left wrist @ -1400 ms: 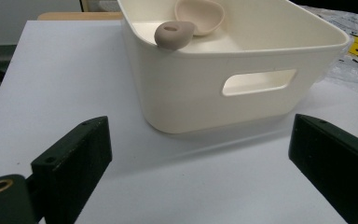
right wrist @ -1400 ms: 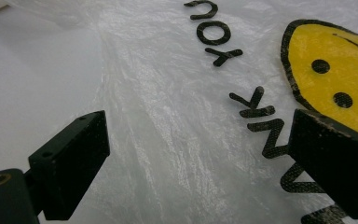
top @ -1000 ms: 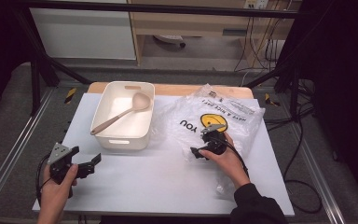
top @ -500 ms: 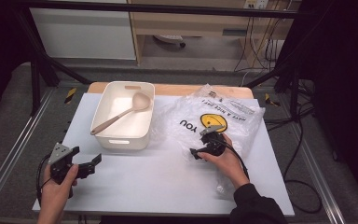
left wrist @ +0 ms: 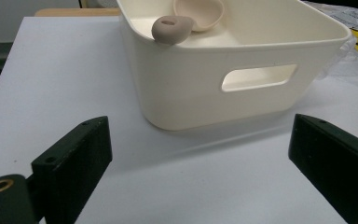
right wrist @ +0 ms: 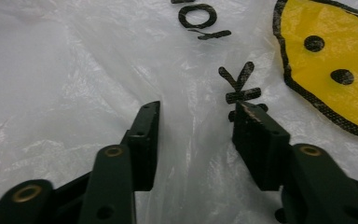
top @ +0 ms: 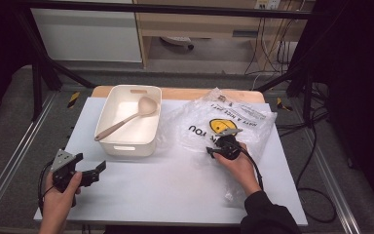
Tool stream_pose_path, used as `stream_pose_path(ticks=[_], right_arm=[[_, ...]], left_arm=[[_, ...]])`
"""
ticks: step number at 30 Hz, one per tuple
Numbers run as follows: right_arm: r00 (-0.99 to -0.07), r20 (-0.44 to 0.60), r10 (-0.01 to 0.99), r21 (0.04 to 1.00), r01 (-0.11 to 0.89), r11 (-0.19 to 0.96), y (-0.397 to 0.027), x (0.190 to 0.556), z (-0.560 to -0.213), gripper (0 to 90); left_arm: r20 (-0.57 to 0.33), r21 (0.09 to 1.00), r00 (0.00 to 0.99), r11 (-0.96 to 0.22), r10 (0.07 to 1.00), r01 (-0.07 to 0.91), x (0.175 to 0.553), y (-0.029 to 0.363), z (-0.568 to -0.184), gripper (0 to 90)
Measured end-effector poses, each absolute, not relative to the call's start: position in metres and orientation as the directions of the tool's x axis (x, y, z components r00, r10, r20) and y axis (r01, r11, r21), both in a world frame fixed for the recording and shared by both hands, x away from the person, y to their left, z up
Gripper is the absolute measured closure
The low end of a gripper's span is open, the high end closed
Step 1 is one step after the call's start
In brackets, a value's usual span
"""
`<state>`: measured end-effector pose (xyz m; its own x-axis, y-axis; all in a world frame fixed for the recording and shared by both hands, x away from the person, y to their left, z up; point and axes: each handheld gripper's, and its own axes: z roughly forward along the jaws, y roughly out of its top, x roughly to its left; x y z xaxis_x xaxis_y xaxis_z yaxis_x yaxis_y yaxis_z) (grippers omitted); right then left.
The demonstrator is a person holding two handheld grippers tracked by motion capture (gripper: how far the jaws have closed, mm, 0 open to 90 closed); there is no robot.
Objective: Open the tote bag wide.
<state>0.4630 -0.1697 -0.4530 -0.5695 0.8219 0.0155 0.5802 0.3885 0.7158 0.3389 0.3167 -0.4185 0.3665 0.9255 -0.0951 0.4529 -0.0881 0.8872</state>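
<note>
Thin, limp, slippery plastic bag (top: 224, 124) spread over the tabletop (top: 141, 190) right of the bin (top: 126, 141). Right claw (right wrist: 196, 126) just closing around a raised fold, not yet pinching; best gathered there. Left claw (left wrist: 200, 154) wide open.

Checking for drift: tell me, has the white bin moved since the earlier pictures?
No. The white bin sits as before against the table's wooden far edge, ladle inside.

I see the clear plastic bag (top: 224, 127) lying crumpled flat on the table's (top: 141, 190) right half, yellow smiley face and black lettering upward, seemingly empty.
</note>
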Motion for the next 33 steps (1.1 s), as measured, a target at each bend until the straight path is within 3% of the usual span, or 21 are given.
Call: stream_pose_path(ticks=[11, 22, 33], right_arm=[[-0.528, 0.054, 0.847, 0.737, 0.594, 0.324, -0.178, 0.468, -0.455, 90.0], [-0.536, 0.078, 0.841, 0.786, 0.552, 0.279, -0.172, 0.453, -0.426, 90.0], [-0.551, 0.133, 0.824, 0.787, 0.564, 0.25, -0.171, 0.436, -0.414, 90.0]], left_arm=[[-0.116, 0.896, 0.357, -0.058, 0.927, 0.441, 0.337, 0.319, -0.415, 5.8], [-0.097, 0.927, 0.423, -0.072, 0.901, 0.367, 0.328, 0.298, -0.382, 6.5], [-0.046, 0.928, 0.608, -0.191, 0.792, 0.319, 0.317, 0.206, -0.366, 11.8]])
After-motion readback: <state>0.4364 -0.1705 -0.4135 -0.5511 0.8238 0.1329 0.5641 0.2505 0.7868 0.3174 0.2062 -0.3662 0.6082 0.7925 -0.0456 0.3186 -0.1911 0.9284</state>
